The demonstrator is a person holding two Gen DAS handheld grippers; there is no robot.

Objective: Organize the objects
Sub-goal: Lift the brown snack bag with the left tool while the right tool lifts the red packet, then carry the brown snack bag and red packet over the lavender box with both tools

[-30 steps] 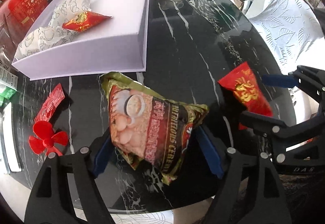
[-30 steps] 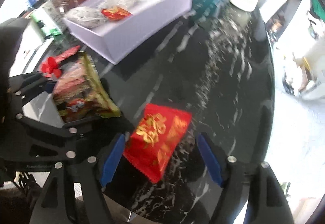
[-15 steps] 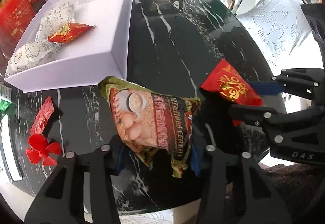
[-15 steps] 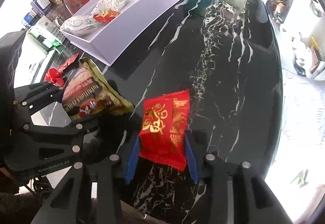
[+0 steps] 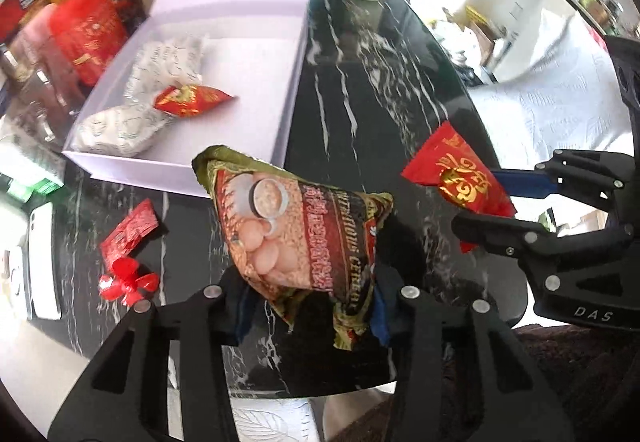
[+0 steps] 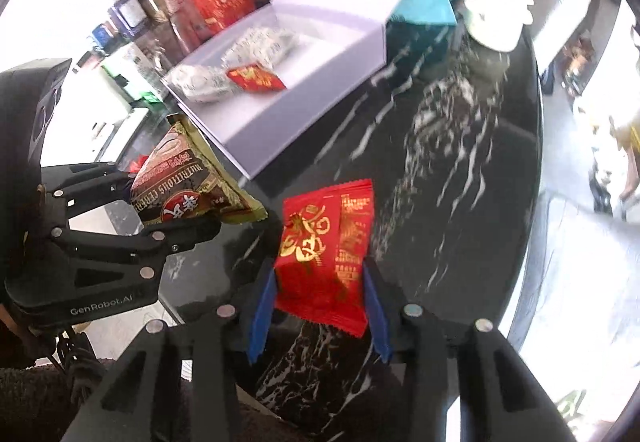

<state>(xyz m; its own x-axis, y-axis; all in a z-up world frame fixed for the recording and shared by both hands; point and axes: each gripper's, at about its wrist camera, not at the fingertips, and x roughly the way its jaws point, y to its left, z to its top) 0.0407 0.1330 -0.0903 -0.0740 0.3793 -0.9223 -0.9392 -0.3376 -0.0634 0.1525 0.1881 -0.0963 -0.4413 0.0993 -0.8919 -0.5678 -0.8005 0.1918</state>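
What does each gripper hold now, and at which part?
The left gripper holds the cereal packet by its lower end. The right gripper holds the red packet by its lower side edges.

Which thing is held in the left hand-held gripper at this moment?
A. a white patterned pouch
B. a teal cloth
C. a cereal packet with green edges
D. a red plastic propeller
C: the left hand-held gripper has its blue pads pressed on both sides of the cereal packet, which hangs clear of the black marble table.
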